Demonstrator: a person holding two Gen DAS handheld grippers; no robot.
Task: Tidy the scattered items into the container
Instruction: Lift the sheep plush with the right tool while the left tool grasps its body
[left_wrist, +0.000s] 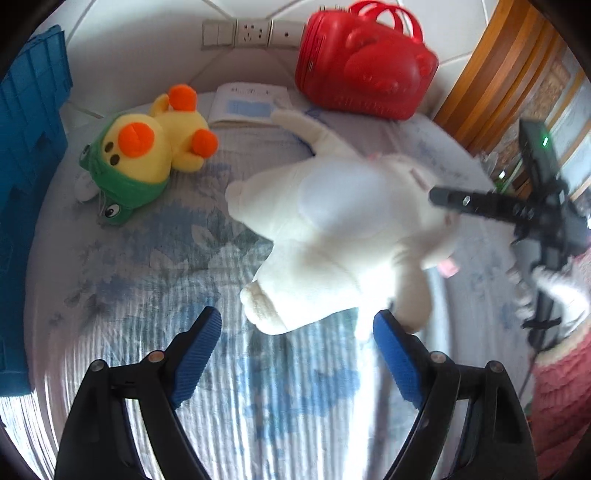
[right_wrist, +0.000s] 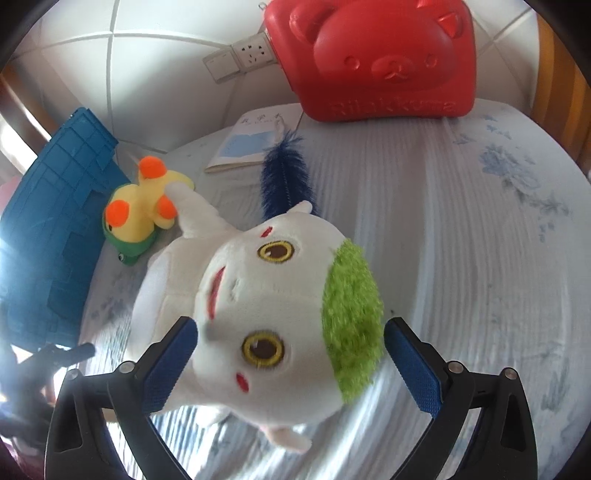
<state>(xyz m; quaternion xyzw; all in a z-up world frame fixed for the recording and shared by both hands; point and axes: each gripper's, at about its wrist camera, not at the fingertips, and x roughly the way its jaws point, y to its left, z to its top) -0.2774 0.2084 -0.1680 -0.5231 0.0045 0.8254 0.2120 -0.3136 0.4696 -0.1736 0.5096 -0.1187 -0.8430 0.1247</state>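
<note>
Blue-padded fingers (right_wrist: 170, 369) of the right gripper (right_wrist: 291, 365) are flanking the white plush's (right_wrist: 258, 302) head, the left pad touching, the right apart; whether they are pinching, I cannot tell. Spread and empty, the left gripper (left_wrist: 295, 354) is hovering over open quilt (left_wrist: 147, 280), the plush just ahead. Only the right view is showing the blue feather (right_wrist: 280, 177); the blue container (right_wrist: 55, 221) is sitting at the bed's left edge beside the yellow duck (right_wrist: 140, 206).

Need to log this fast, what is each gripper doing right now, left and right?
Left gripper: open, holding nothing; the white plush toy lies just beyond its tips.
Right gripper: around the white plush toy's head; grip cannot be told.
</note>
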